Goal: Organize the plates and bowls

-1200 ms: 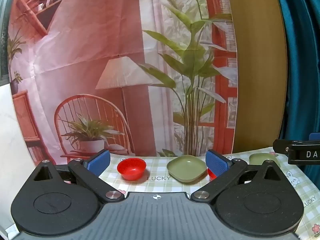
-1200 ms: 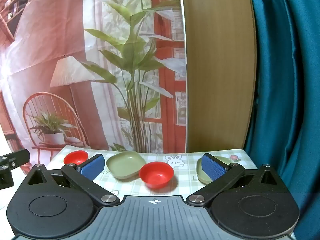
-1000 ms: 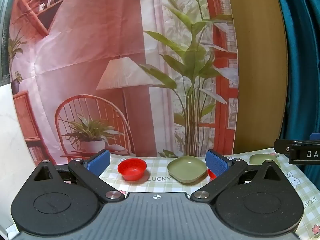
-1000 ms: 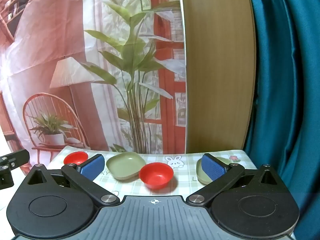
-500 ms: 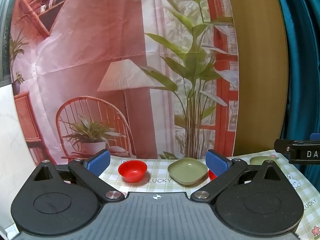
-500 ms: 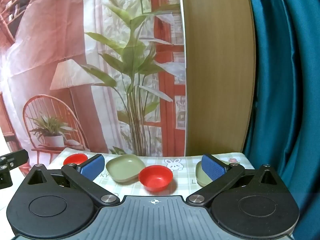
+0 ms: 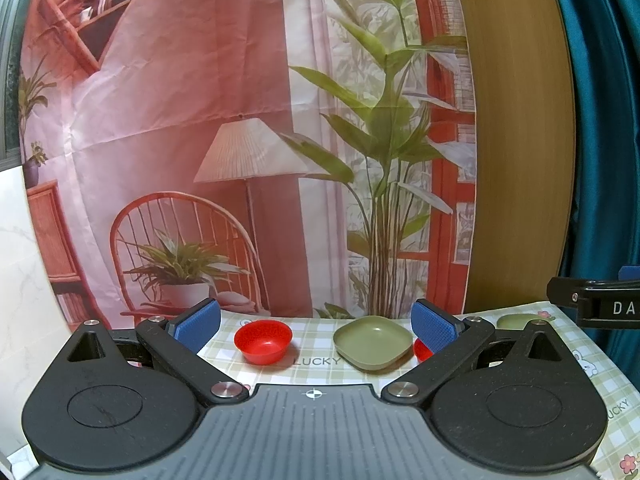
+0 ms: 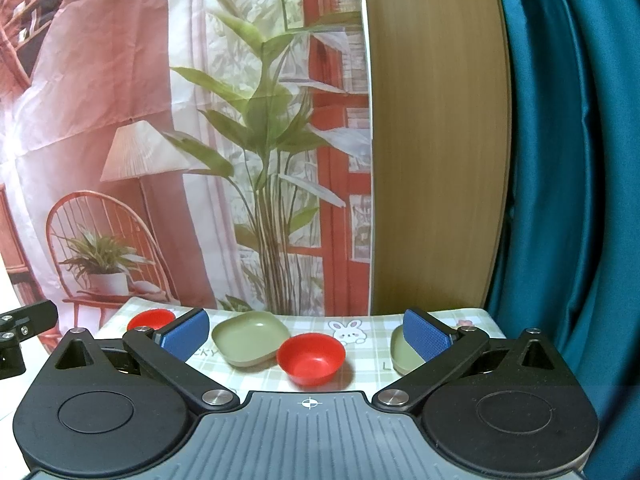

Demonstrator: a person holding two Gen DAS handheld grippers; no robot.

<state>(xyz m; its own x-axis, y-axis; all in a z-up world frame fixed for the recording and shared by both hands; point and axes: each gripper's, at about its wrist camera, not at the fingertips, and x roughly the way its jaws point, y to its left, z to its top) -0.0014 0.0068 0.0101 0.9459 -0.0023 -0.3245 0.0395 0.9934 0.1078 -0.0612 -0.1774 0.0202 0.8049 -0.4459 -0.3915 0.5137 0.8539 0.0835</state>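
Note:
Two red bowls and two green plates lie on a checked tablecloth (image 7: 320, 344). In the left wrist view a red bowl (image 7: 263, 341) sits left of a green square plate (image 7: 373, 342); a second red bowl (image 7: 421, 350) peeks from behind my right finger, and a second green plate (image 7: 514, 321) lies far right. My left gripper (image 7: 316, 324) is open and empty, held short of them. In the right wrist view, a red bowl (image 8: 312, 358) sits centre, a green plate (image 8: 251, 337) to its left, another red bowl (image 8: 151, 319) far left, and a green plate (image 8: 404, 354) behind the right finger. My right gripper (image 8: 306, 330) is open and empty.
A printed backdrop cloth (image 7: 240, 140) hangs behind the table, with a wooden panel (image 8: 436, 152) and a teal curtain (image 8: 572, 160) to the right. The right gripper's side (image 7: 600, 306) shows at the right edge of the left wrist view.
Both grippers have tilted or dropped slightly, so the dishes sit a little lower in the views. Nothing has been taken hold of.

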